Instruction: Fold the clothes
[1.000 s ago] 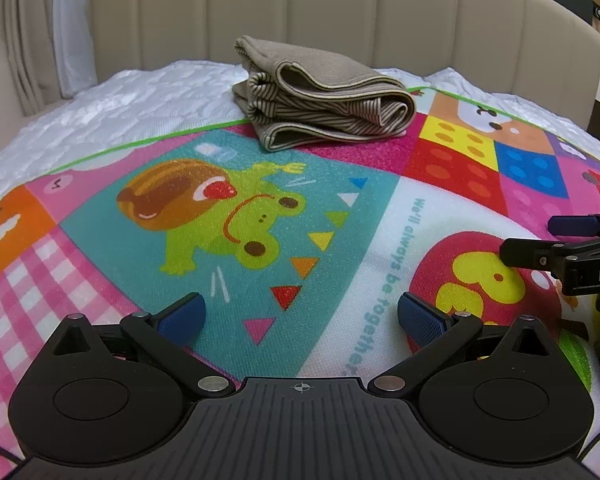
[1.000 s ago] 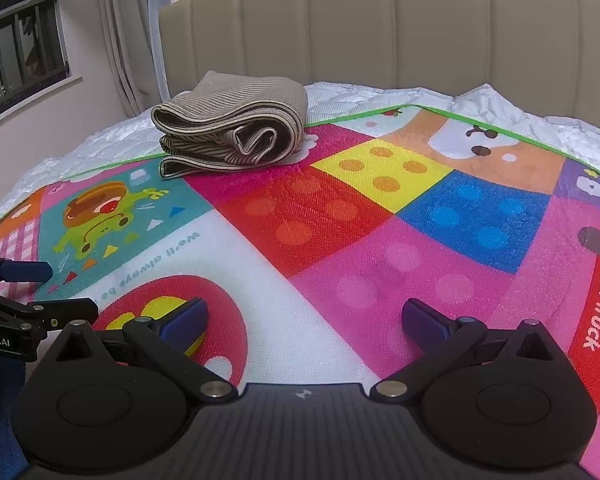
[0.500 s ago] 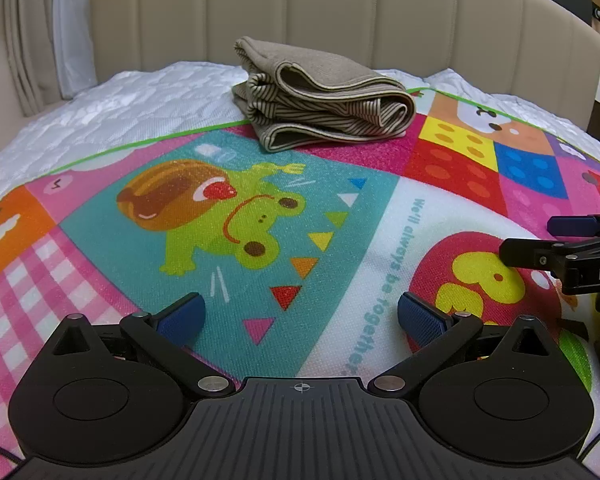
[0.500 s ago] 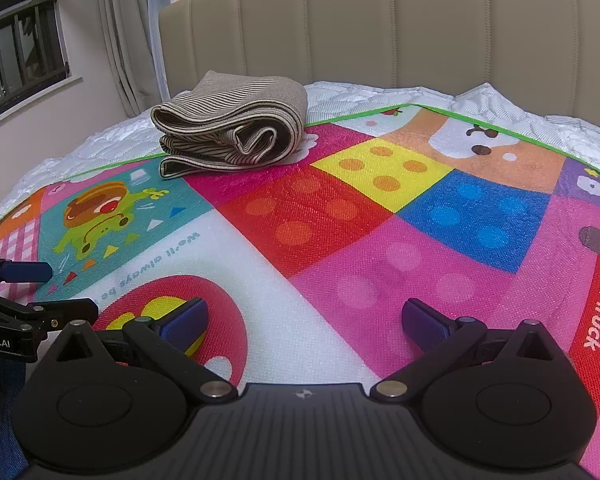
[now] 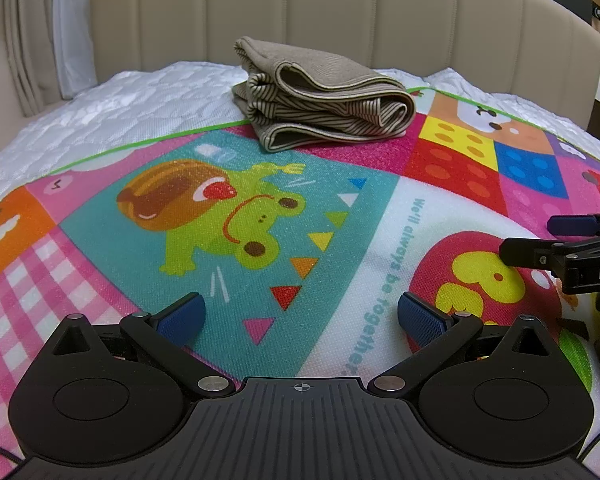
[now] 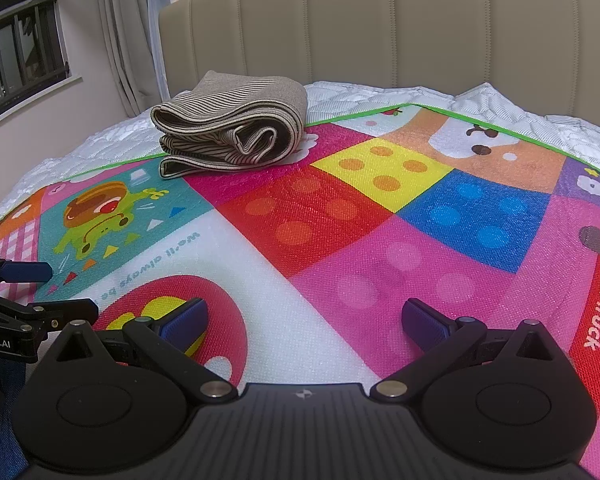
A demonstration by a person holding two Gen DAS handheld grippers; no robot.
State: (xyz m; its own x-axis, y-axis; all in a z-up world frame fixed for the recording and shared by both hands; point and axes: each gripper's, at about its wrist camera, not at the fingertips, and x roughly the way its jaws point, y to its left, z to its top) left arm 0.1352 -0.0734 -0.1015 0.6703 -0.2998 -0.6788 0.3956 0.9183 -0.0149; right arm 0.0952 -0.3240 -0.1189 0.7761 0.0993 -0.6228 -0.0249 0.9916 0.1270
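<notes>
i see both my left gripper (image 5: pixel 300 316) and right gripper (image 6: pixel 306 320) spread empty; the folded striped garment (image 5: pixel 324 98) lies at twelve o'clock on the play mat (image 5: pixel 380 220).

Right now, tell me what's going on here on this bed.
A person holds two tongs over a colourful cartoon play mat spread on the bed. The left tongs and the right tongs are both open and hold nothing. A beige striped garment, already folded into a bundle, lies at the mat's far edge near the padded beige headboard. Neither tool touches it.
</notes>
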